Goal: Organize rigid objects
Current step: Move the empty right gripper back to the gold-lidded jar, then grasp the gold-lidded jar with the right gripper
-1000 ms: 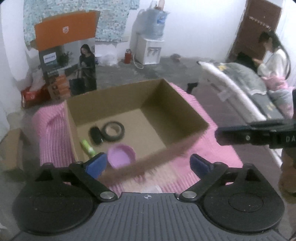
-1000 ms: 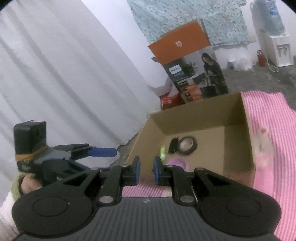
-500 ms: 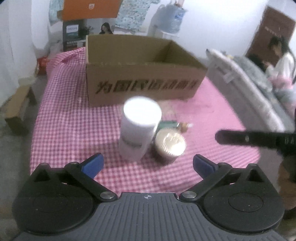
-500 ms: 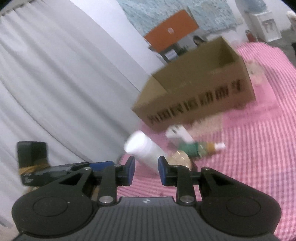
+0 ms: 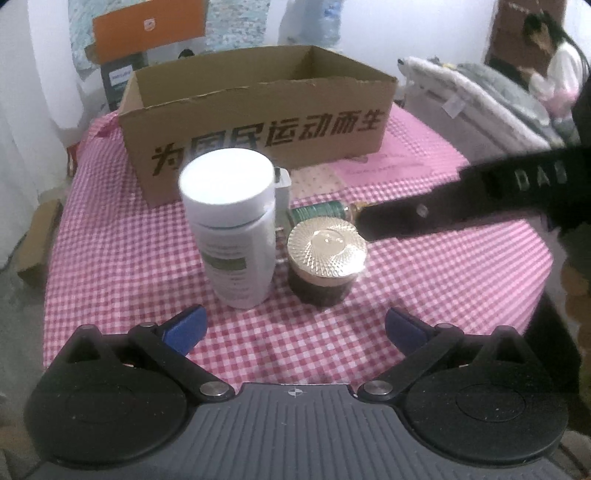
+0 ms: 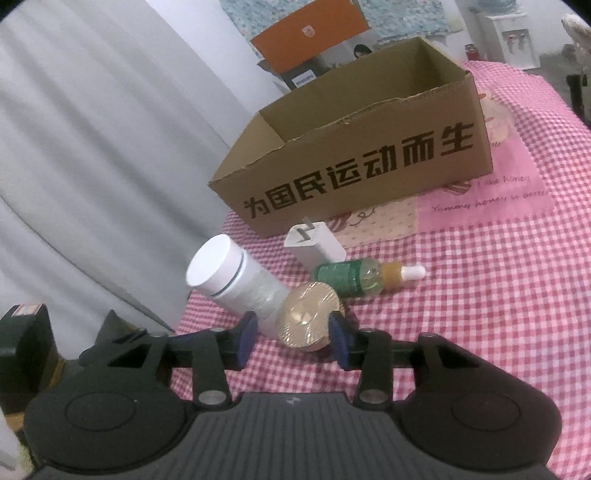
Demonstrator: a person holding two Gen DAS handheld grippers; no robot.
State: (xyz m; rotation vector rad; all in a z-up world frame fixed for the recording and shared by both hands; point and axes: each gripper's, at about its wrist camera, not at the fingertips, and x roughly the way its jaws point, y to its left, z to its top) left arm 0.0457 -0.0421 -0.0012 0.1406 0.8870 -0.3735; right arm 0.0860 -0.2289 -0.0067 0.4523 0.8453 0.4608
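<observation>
A white bottle [image 5: 232, 229] stands on the pink checked cloth beside a dark jar with a gold lid [image 5: 325, 258]. Behind them lie a green dropper bottle [image 6: 360, 282] and a white charger plug [image 6: 314, 247]. The open cardboard box [image 5: 258, 122] stands farther back. My left gripper [image 5: 295, 328] is open and empty, just short of the bottle and jar. My right gripper [image 6: 291, 341] is open, its fingers on either side of the gold-lid jar [image 6: 308, 319] without clamping it. The white bottle [image 6: 236, 282] also shows in the right wrist view.
The pink checked cloth [image 5: 129, 240] covers the table. A grey curtain [image 6: 92, 166] hangs at the left. A bed with a seated person [image 5: 554, 70] is at the right. An orange-topped carton [image 5: 147, 26] stands behind the box.
Both grippers pulled back from above the box and dropped low to the items in front of it. The right gripper opened from shut and now straddles the gold-lid jar.
</observation>
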